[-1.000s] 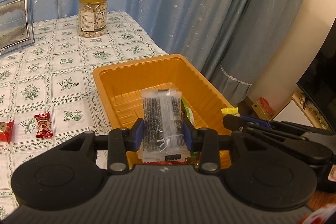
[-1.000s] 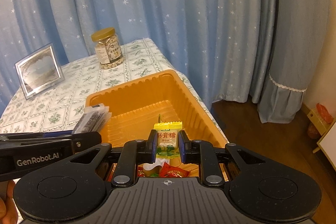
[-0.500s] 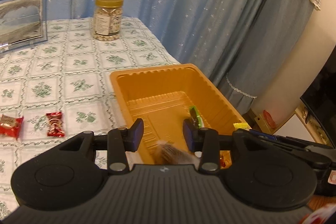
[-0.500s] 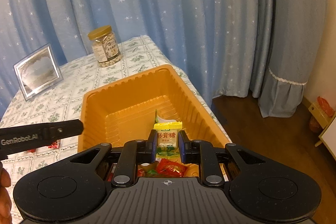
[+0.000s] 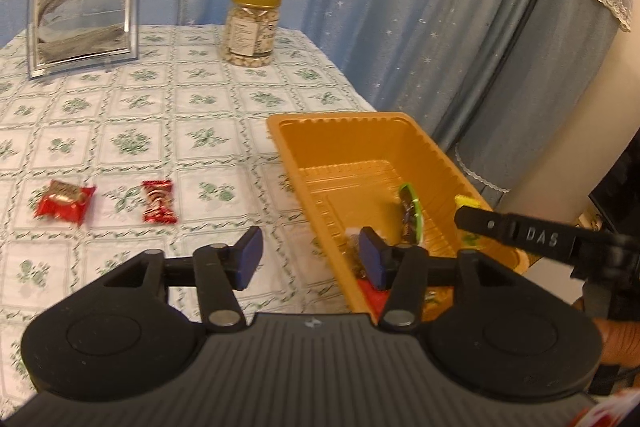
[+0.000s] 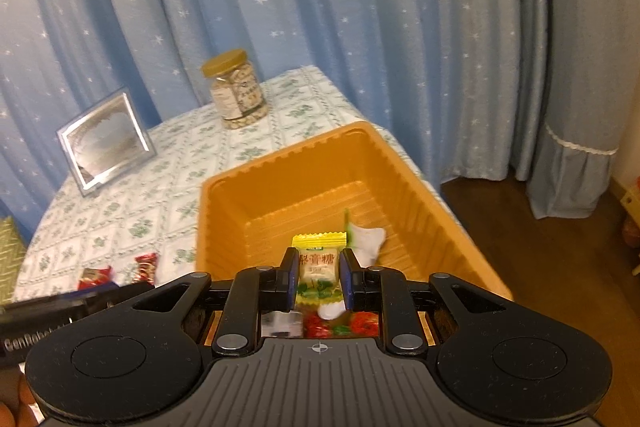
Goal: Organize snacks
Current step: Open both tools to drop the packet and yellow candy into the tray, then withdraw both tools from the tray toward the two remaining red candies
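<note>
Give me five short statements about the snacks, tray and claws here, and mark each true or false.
1. The right claw grips a yellow candy packet. True.
2. The left claw holds a snack. False: its jaws stand apart with nothing between them.
3. Two red candies lie on the tablecloth outside the orange tray. True.
4. The jar stands inside the tray. False: it stands on the tablecloth beyond it.
5. The tray is empty. False: it holds several snacks.
</note>
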Demonstrator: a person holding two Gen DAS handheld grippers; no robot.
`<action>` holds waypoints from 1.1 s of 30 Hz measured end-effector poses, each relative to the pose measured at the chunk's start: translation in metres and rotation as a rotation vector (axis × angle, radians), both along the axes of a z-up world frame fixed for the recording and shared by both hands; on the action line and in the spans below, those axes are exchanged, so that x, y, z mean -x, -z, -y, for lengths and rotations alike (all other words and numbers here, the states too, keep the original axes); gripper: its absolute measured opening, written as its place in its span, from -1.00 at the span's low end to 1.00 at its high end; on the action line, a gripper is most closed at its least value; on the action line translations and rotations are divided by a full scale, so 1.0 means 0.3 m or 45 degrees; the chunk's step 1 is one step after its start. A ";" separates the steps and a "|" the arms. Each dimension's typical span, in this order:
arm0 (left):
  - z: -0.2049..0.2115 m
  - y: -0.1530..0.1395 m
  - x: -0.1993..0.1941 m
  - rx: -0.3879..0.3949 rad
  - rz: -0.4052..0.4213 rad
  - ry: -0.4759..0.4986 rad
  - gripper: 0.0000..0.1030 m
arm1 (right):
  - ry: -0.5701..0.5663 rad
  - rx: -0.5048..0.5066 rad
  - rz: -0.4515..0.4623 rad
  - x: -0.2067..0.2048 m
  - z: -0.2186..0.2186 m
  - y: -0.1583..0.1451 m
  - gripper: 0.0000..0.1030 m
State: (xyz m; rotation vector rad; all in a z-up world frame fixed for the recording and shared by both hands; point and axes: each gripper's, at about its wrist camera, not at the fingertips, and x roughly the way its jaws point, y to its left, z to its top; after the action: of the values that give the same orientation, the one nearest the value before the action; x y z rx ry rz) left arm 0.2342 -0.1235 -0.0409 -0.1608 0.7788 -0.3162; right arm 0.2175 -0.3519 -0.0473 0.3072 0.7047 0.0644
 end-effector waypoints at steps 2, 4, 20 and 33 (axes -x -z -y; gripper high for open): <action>-0.013 0.003 0.014 -0.010 0.009 -0.012 0.13 | 0.019 -0.015 0.009 0.007 0.002 -0.005 0.08; -0.025 0.005 0.030 -0.034 0.017 -0.024 0.16 | 0.039 -0.033 0.028 0.023 0.007 -0.015 0.25; -0.174 -0.029 0.253 -0.052 0.019 -0.101 0.45 | 0.087 -0.052 0.021 0.282 -0.057 -0.092 0.26; -0.286 -0.109 0.407 -0.096 0.079 -0.174 0.62 | 0.028 -0.053 0.039 0.422 -0.182 -0.140 0.27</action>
State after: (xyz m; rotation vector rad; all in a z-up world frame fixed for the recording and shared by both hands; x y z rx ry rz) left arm 0.1121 -0.0377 -0.0082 -0.1318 0.7137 -0.1614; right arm 0.0907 -0.2973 -0.0052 0.3529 0.6700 0.0628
